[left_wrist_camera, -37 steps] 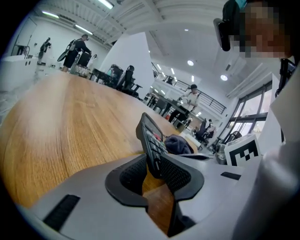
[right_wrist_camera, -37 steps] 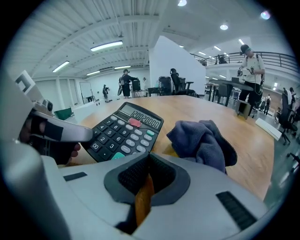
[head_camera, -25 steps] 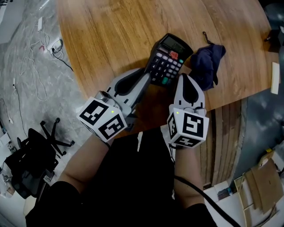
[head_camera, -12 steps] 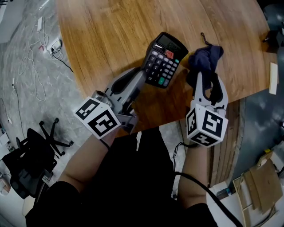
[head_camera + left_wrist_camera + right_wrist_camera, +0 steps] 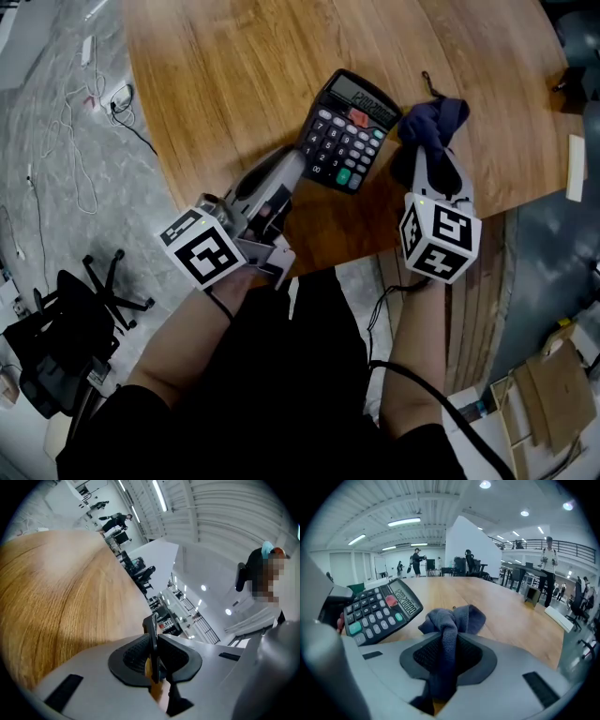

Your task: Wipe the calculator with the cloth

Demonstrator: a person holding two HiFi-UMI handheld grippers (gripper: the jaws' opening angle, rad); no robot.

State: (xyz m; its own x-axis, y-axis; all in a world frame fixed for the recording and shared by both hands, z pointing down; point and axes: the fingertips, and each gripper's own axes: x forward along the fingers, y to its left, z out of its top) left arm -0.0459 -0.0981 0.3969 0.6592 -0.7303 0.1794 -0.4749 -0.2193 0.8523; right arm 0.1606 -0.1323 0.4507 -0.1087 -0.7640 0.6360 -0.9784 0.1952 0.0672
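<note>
The wiping itself is not started yet, as I judge it, but both things are in hand. The left gripper [image 5: 296, 172] has its jaws pressed on the near left edge of the calculator [image 5: 352, 127] and holds it tilted above the wooden table [image 5: 234, 75], the keys facing up. The right gripper [image 5: 433, 157] has just been closing its jaws, and the dark blue cloth [image 5: 433, 120] is between them, pinched into a narrow fold with a bunch sticking out in front. The cloth is just beside the right side of the calculator, and I think they do not touch. What is left is the whole rubbing over keys and display. Nothing stands between them. A white strip [image 5: 575, 169] lies at the right table edge, well apart; cables [image 5: 80, 141] and an office chair [image 5: 66, 347] are on the floor at the left.
</note>
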